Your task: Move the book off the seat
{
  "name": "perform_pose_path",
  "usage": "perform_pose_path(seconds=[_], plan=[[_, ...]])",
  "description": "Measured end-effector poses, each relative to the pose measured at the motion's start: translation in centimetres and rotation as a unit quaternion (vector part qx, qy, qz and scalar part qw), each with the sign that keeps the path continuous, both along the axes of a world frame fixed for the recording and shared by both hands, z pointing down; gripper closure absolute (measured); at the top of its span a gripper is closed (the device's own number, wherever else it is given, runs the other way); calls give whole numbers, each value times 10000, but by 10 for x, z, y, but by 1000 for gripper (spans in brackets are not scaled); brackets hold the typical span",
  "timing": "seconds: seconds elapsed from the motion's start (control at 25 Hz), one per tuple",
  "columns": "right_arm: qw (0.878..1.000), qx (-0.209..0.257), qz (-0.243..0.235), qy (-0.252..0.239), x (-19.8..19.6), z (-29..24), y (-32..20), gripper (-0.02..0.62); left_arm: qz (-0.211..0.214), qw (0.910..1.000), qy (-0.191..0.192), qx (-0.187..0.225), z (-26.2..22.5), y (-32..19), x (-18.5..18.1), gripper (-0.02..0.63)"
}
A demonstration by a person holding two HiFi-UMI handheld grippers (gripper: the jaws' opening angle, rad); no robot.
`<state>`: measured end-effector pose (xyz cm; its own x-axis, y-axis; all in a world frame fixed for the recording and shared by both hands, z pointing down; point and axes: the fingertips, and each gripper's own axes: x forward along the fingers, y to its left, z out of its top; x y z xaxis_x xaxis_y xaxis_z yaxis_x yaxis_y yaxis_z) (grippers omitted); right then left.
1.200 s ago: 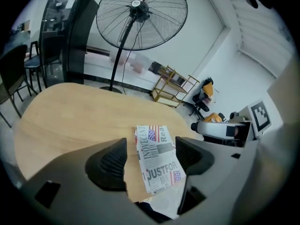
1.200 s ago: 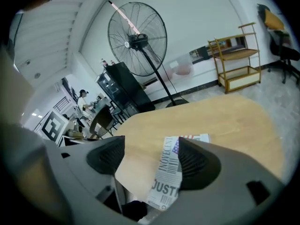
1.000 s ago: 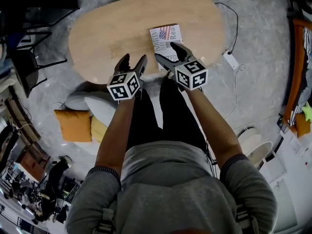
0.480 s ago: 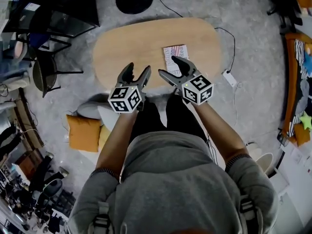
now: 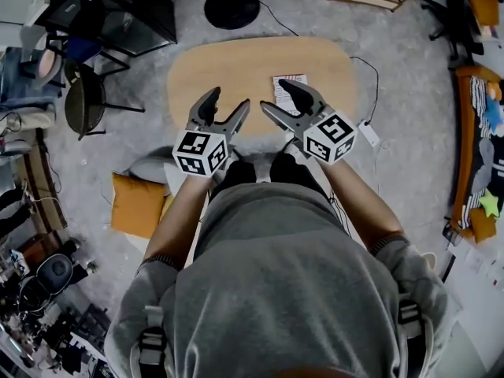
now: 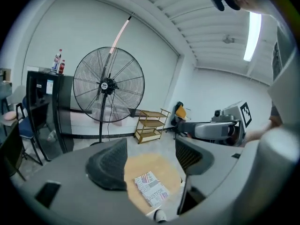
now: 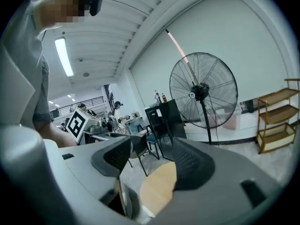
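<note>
Evidently the book (image 5: 288,84) already lies on the counter (image 5: 236,69), so you hold your left tool (image 5: 228,98) spread and empty, your right tool (image 5: 274,94) empty too, jaws just narrowing.

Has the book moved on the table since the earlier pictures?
No. The book lies at the same spot on the wooden table, right of its middle, near the person's edge.
</note>
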<state>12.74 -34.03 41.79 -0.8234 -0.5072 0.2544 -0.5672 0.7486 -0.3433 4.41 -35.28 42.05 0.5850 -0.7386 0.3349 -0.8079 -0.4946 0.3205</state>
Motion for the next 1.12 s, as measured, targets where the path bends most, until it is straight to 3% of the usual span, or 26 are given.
perform_pose_path(seconds=[0.16,0.2,0.24,0.4,0.52,0.68,0.88,1.12], plan=[[9989,383,-263,56,-9,-28,14,344,116,9994,-11,318,-34,15,-2,258],[9983,486,-307,69,-11,-34,16,351,130,9990,-40,428,-42,17,-3,282],[9977,580,-332,85,-11,-40,17,359,137,9984,-80,550,-50,19,-4,361],[9971,687,-318,38,-16,-55,16,426,49,9953,-182,953,-75,22,-14,439],[9962,794,-357,-7,-22,-68,14,460,-166,9920,-204,1233,-91,17,-25,549],[9935,1092,-311,-22,-28,-87,13,589,-240,9903,-203,1355,-97,11,-31,580],[9906,1356,-196,12,-25,-101,9,589,-71,9901,-42,1398,-107,10,-22,591],[9881,1539,-67,47,-18,-111,4,591,134,9847,-81,1738,-127,10,-13,591]])
